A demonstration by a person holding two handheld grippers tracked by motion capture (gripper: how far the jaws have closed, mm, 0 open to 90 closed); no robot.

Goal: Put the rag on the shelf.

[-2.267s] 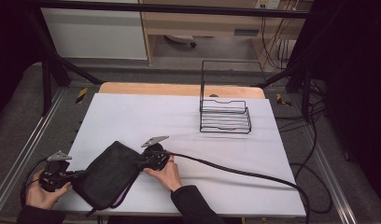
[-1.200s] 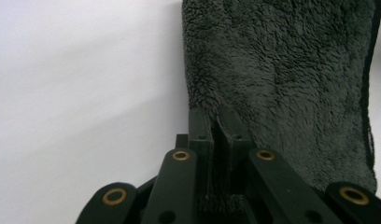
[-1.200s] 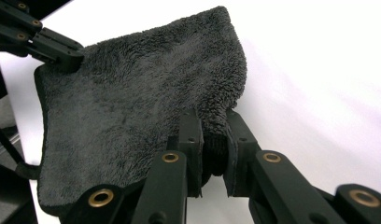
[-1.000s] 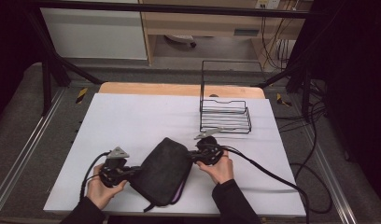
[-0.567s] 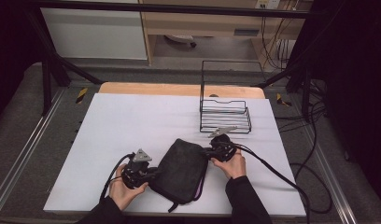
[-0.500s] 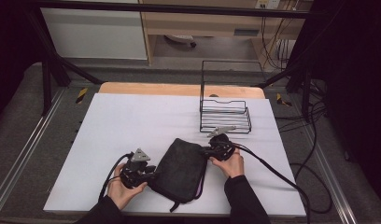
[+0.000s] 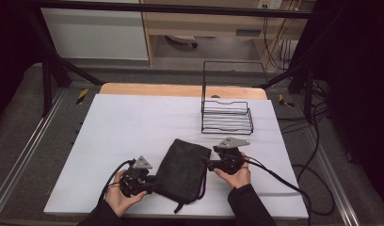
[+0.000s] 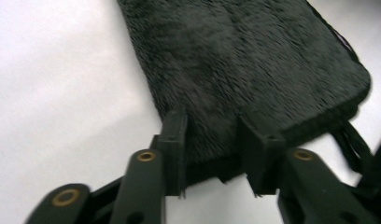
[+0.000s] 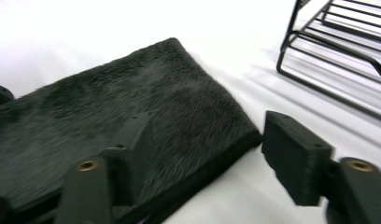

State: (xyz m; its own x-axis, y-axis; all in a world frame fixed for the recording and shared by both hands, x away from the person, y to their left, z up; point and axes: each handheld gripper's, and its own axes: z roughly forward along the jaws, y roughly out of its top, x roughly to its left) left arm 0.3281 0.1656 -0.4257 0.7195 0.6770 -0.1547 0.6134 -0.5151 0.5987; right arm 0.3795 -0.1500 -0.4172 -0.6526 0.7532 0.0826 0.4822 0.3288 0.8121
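One fuzzy black pouch (image 7: 183, 169) lies flat near the front edge of the white-topped bench (image 7: 133, 122), with one black wire rack (image 7: 226, 115) standing apart behind it toward the right. Two hands come in from the near side: the left claw (image 8: 215, 154) has its jaws narrowed on the pouch's near left edge, pinching the cloth, while the right claw (image 9: 205, 149) stands wide at the pouch's right corner, one jaw over the cloth and the other on bare bench. Dark floor, cables (image 7: 317, 141) and metal frame rails (image 7: 20, 155) surround the bench.
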